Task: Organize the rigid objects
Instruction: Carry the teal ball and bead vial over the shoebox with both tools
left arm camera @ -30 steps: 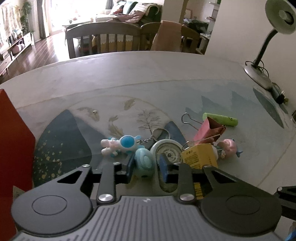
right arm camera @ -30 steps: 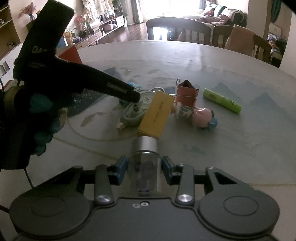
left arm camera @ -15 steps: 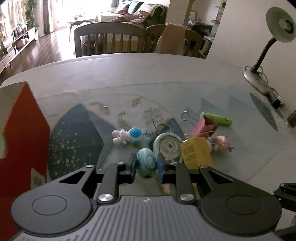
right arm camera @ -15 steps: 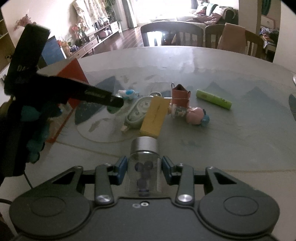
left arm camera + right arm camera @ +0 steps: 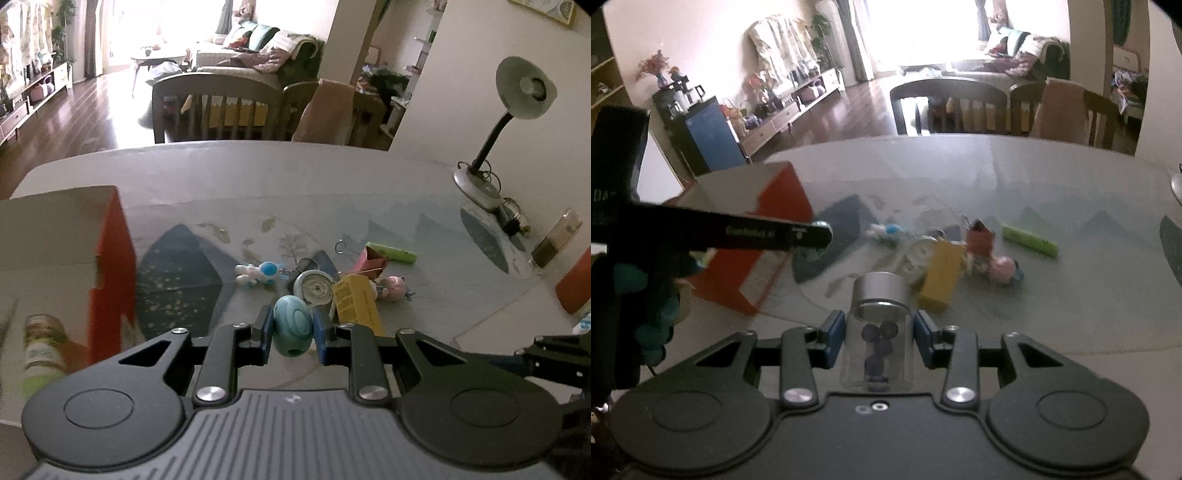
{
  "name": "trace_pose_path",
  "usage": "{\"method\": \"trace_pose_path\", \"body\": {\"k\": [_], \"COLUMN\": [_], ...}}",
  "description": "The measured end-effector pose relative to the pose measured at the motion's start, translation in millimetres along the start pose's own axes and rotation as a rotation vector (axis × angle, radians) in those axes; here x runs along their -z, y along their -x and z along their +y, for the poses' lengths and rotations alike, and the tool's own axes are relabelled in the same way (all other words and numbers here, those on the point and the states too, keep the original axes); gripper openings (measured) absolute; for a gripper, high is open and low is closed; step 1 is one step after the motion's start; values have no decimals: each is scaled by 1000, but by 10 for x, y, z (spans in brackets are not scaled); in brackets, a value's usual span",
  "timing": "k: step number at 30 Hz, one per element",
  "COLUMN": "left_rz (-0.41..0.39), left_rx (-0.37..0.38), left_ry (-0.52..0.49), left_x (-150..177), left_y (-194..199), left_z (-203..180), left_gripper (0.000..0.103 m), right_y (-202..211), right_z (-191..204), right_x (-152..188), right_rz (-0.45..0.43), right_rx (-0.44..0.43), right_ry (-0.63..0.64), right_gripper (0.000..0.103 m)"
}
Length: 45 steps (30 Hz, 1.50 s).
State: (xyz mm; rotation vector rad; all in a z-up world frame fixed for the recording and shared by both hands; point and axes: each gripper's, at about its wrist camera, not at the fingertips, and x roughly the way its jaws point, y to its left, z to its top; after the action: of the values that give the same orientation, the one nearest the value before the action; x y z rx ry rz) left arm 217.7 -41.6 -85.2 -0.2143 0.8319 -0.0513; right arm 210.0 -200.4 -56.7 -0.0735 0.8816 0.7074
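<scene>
My left gripper (image 5: 292, 326) is shut on a teal egg-shaped toy (image 5: 291, 325) and holds it above the table, beside an open red cardboard box (image 5: 110, 266). My right gripper (image 5: 880, 334) is shut on a clear glass vial (image 5: 877, 347) with a silver cap and dark beads inside. On the table lie a blue-white figure keychain (image 5: 260, 273), a round tape measure (image 5: 313, 287), a yellow box (image 5: 356, 304), a pink pig toy (image 5: 395, 288), a red binder clip (image 5: 373, 256) and a green tube (image 5: 391, 252). The left gripper also shows in the right wrist view (image 5: 812, 236).
A desk lamp (image 5: 517, 103) stands at the table's far right with a bottle (image 5: 554, 243) and a red object (image 5: 576, 284) near it. A green-labelled container (image 5: 40, 343) lies inside the red box (image 5: 761, 236). Chairs (image 5: 221, 107) stand beyond the table.
My left gripper closed on the teal egg toy, lifted it off the table and moved back left toward the red box. My right gripper rose slightly, still holding the vial.
</scene>
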Motion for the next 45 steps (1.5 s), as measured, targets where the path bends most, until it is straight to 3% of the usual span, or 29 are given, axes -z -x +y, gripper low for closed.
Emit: {"method": "trace_pose_path", "body": {"k": [13, 25, 35, 45], "left_rz": [-74, -132, -103, -53], "left_rx": [-19, -85, -126, -191], "left_ry": [2, 23, 57, 86], "left_x": [-13, -26, 17, 18], "left_y": [712, 1144, 1264, 1122], "left_z": [464, 1110, 1736, 2385], "left_gripper": [23, 22, 23, 23], "right_y": [124, -113, -473, -954], "right_z": [685, 1318, 1744, 2025], "right_x": [-344, -604, -765, -914], "right_rz": [-61, -85, -68, -32], "right_rx": [-18, -47, -72, -51], "right_ry": [50, 100, 122, 157], "right_gripper": [40, 40, 40, 40]}}
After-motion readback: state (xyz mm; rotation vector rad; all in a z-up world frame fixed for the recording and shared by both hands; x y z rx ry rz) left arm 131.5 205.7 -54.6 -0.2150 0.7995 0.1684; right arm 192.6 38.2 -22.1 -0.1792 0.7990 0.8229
